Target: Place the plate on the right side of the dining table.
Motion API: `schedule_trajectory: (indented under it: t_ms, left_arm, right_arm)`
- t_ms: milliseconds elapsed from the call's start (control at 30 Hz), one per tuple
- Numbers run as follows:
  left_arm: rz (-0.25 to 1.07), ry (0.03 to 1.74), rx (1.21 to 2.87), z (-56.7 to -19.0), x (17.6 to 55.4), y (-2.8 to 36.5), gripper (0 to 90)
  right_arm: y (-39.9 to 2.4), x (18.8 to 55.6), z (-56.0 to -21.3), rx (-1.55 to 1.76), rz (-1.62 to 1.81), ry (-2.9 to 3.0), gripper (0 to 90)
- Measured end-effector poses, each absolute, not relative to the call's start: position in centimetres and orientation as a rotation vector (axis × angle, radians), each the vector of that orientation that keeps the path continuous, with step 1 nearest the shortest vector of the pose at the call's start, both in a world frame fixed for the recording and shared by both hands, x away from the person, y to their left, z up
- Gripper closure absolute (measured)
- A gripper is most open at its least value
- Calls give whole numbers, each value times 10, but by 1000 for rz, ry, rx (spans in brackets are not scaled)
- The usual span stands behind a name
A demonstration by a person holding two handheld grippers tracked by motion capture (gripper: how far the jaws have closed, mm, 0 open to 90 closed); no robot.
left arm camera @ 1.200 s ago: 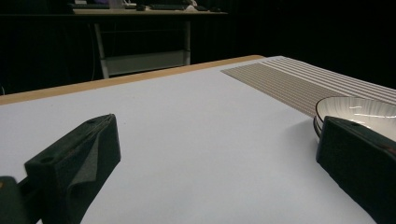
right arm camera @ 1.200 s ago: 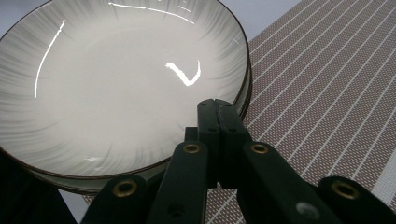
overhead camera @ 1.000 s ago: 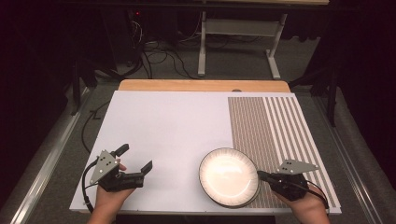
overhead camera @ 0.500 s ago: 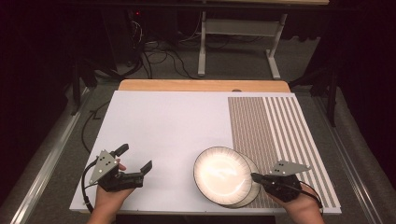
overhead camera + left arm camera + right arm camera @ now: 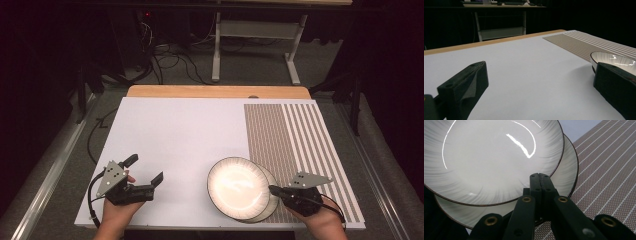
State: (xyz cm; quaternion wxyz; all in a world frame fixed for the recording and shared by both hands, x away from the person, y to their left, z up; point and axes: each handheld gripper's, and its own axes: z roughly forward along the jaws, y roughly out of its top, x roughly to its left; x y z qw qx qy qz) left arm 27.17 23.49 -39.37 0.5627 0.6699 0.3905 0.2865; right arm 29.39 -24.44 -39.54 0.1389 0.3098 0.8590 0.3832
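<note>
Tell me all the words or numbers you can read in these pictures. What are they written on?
None: there is no readable text anywhere.
The two stacked plates: the upper plate and the lower plate carry only faint streaks and a dark rim line, no writing.
The white table top is blank.
The striped mat has plain lines only.
The left gripper and right gripper show no labels.
</note>
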Motion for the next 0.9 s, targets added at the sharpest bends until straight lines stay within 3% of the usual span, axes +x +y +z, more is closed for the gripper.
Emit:
schedule_trajectory:
  t_ms: [900]
  left_arm:
    - [655,913,1566,-393,272,234,3]
  right_arm:
    - [-231,294,-398,855,1095,2515,900]
